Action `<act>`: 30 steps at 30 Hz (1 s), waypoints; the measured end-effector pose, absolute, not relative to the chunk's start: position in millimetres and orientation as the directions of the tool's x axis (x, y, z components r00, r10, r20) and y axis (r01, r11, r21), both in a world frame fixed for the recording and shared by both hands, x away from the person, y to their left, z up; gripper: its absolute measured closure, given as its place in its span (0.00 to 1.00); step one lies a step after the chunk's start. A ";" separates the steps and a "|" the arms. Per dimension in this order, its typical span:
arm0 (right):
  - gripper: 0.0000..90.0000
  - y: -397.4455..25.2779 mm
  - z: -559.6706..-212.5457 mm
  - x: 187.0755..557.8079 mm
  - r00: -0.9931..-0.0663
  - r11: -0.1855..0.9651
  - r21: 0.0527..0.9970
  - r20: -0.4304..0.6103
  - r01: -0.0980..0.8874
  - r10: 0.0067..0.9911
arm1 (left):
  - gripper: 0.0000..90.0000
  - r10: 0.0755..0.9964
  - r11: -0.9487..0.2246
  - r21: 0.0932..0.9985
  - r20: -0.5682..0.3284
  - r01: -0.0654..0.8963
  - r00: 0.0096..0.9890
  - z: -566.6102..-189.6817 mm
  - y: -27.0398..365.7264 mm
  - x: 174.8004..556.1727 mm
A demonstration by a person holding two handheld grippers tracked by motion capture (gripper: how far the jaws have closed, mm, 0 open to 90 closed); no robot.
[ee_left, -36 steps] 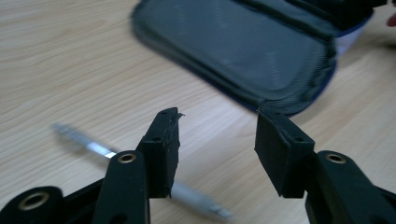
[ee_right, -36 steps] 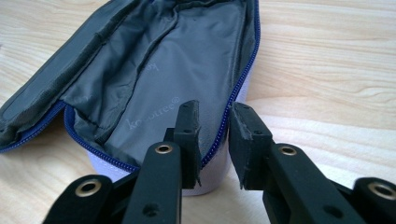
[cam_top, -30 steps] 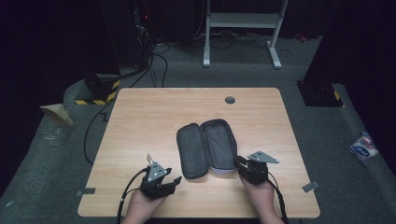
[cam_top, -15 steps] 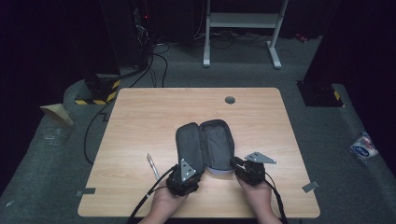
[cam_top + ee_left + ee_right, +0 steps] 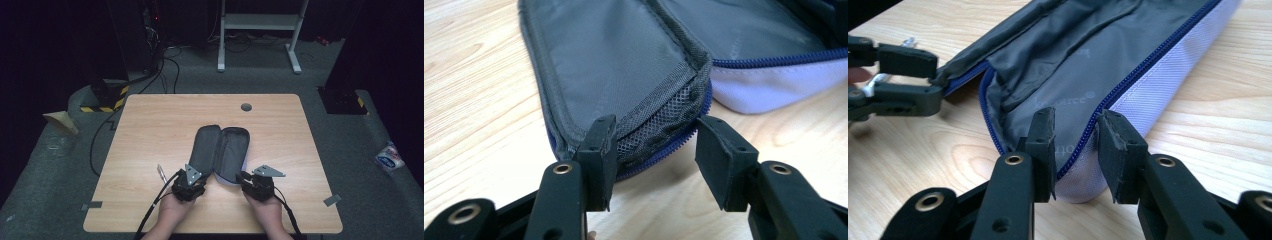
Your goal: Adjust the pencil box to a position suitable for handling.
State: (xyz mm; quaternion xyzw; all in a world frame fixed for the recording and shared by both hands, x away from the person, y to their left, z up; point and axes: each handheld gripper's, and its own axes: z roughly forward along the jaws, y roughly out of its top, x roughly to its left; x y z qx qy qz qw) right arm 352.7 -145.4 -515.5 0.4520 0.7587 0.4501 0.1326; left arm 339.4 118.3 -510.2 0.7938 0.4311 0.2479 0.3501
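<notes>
On the pale wood-grain surface [image 5: 150, 130], a soft oblong fabric pencil case [image 5: 220, 152] lies unzipped near the 6 o'clock edge, grey-lined, long axis toward 12 o'clock, while the left claw [image 5: 654, 145] gapes wide around its mesh corner and the right claw [image 5: 1075, 150] narrowly straddles its blue-zippered lilac rim.

Open pencil case [image 5: 220, 150] lies between left gripper [image 5: 189, 186] and right gripper [image 5: 256, 183]; small pen-like item [image 5: 161, 172] just left of left gripper.

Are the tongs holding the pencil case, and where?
Not gripping yet. The left tongs straddle the case's mesh near end, jaws open. The right tongs straddle the zipper rim of the other half, also not closed.
</notes>
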 end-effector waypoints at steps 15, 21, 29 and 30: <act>0.68 -109.9 -515.4 340.1 -0.603 0.189 0.802 0.247 0.567 0.759 | 0.62 0.888 -0.303 0.789 0.030 0.534 0.459 -508.6 144.2 350.9; 0.68 -103.4 -515.9 337.7 -0.609 0.185 0.805 0.253 0.563 0.751 | 0.62 0.886 -0.275 0.814 0.008 0.512 0.464 -504.3 146.4 340.1; 0.67 -100.5 -515.7 337.4 -0.625 0.187 0.811 0.257 0.555 0.737 | 0.64 0.855 -0.312 0.814 0.015 0.491 0.518 -505.7 124.0 324.3; 0.67 -100.3 -515.7 337.3 -0.627 0.187 0.813 0.255 0.551 0.736 | 0.64 0.857 -0.311 0.812 0.015 0.494 0.515 -506.8 122.4 324.9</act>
